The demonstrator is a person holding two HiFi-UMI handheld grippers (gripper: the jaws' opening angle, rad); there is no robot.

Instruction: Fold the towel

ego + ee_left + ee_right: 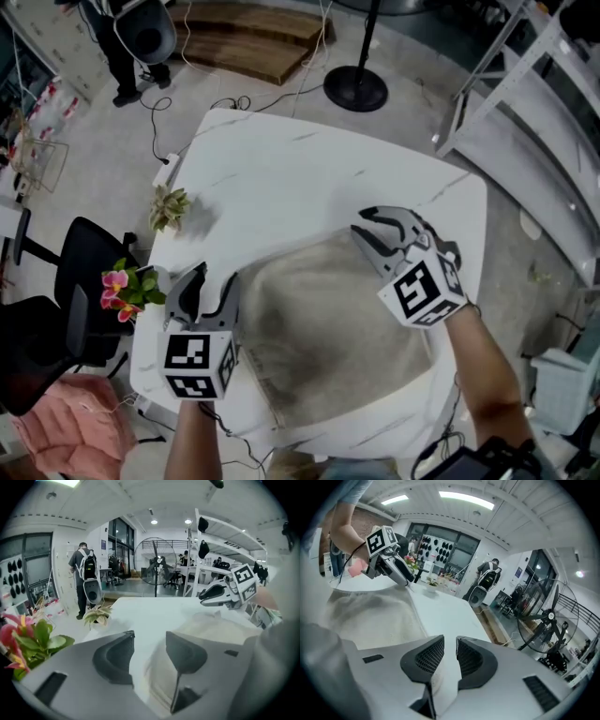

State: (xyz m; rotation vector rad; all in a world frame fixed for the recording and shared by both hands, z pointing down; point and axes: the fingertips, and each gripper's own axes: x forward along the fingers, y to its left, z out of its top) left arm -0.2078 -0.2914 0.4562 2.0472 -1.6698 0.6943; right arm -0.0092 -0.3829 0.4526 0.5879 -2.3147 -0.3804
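The big white table (281, 169) is under the towel (337, 347). The towel lies flat and spread out, on the part of the table closest to me. Its near edge sits right at the table's rim, so a hard pull my way could drag it off onto the floor.

My left claw (216, 278) hangs over the towel's left edge. It is wide open and holds nothing. My right claw (362, 223) hangs over the towel's far right corner. It is open just a little and holds nothing too. With such a small gap, I think it could push the cloth away and not catch it. If one claw grabs and the other misses, the fold will come out crooked.

The pink flowers (122, 286) stand just left of the towel, near my left claw. A wide swing could knock them over. The little green plant (169, 208) is further from the towel and looks safer.
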